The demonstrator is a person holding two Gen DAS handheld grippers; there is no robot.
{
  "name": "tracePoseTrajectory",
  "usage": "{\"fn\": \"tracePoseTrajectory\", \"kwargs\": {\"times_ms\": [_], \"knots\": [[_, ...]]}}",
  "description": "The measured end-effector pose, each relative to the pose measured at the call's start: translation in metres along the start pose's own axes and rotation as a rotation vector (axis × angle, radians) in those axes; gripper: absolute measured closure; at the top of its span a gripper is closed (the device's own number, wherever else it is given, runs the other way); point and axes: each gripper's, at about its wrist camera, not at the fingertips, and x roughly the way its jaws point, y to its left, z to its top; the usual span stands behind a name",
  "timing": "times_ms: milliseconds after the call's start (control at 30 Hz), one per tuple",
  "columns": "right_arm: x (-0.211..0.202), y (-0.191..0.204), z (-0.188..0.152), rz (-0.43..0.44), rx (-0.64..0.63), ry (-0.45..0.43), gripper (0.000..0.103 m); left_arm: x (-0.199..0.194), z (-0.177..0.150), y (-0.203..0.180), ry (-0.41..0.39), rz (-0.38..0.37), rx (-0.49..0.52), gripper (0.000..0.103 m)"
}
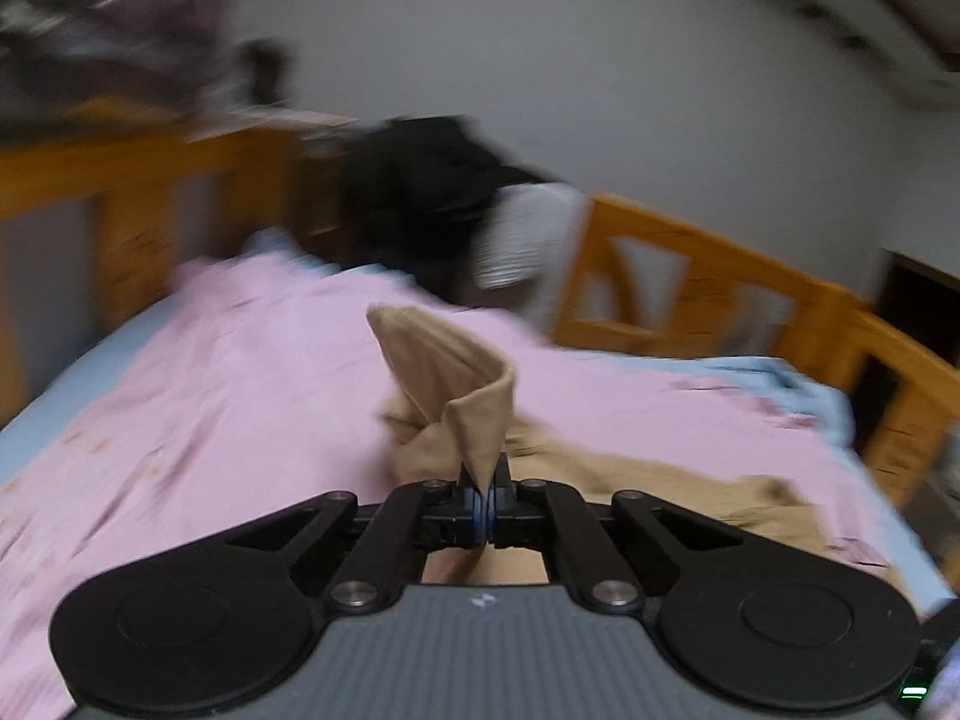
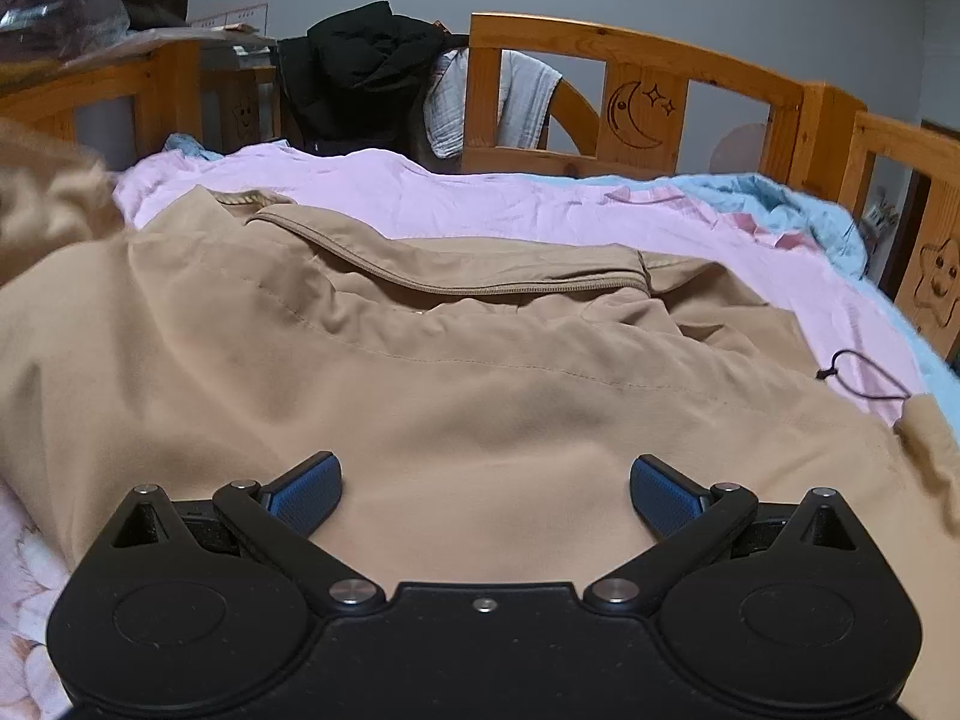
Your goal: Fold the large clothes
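Note:
A large tan jacket (image 2: 456, 360) lies spread on a pink sheet (image 2: 510, 204) on the bed. My right gripper (image 2: 485, 489) is open just above the jacket's near part, with blue pads (image 2: 306, 489) wide apart and nothing between them. My left gripper (image 1: 485, 501) is shut on a tan cuff or sleeve end of the jacket (image 1: 456, 384), which stands up above the pink sheet (image 1: 240, 372). The left wrist view is motion-blurred. A lifted tan part shows at the left edge of the right wrist view (image 2: 48, 192).
A wooden bed rail (image 2: 636, 60) with moon and star carvings runs along the far side and right. Black clothing (image 2: 360, 66) and a grey striped cloth (image 2: 528, 102) hang over the rail. A blue blanket (image 2: 792, 210) lies at the right. A black drawstring (image 2: 864, 378) lies on the sheet.

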Motion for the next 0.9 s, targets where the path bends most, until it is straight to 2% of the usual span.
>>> {"fn": "tracePoseTrajectory", "kwargs": {"times_ms": [67, 167, 200, 267, 333, 400, 567, 700, 767, 900], "knots": [[-0.001, -0.006, -0.002, 0.036, 0.022, -0.007, 0.0, 0.001, 0.009, -0.017, 0.013, -0.098, 0.054, 0.103], [-0.003, -0.009, -0.004, 0.062, 0.03, -0.022, 0.001, 0.008, 0.018, -0.04, 0.059, -0.199, 0.139, 0.103], [-0.006, -0.014, -0.003, 0.088, 0.055, -0.031, 0.002, 0.011, 0.019, -0.046, 0.073, -0.22, 0.159, 0.103], [-0.019, -0.034, 0.0, 0.187, 0.193, -0.077, 0.007, 0.017, 0.02, -0.058, 0.102, -0.247, 0.212, 0.103], [-0.031, -0.048, 0.005, 0.187, 0.267, -0.089, 0.007, 0.021, 0.02, -0.066, 0.118, -0.267, 0.255, 0.103], [-0.041, -0.064, 0.01, 0.228, 0.311, -0.097, 0.011, 0.025, 0.016, -0.074, 0.136, -0.286, 0.296, 0.103], [-0.041, -0.111, 0.02, 0.384, 0.51, -0.013, 0.02, 0.025, -0.001, -0.109, 0.18, -0.335, 0.451, 0.103], [-0.036, -0.152, 0.022, 0.596, 0.808, 0.035, 0.02, 0.022, -0.01, -0.139, 0.236, -0.401, 0.622, 0.103], [-0.031, -0.165, 0.026, 0.682, 0.908, 0.045, 0.018, 0.024, -0.015, -0.154, 0.287, -0.437, 0.72, 0.103], [-0.015, -0.168, 0.041, 0.801, 0.901, 0.124, 0.015, 0.024, -0.023, -0.182, 0.382, -0.525, 0.866, 0.103]]}}
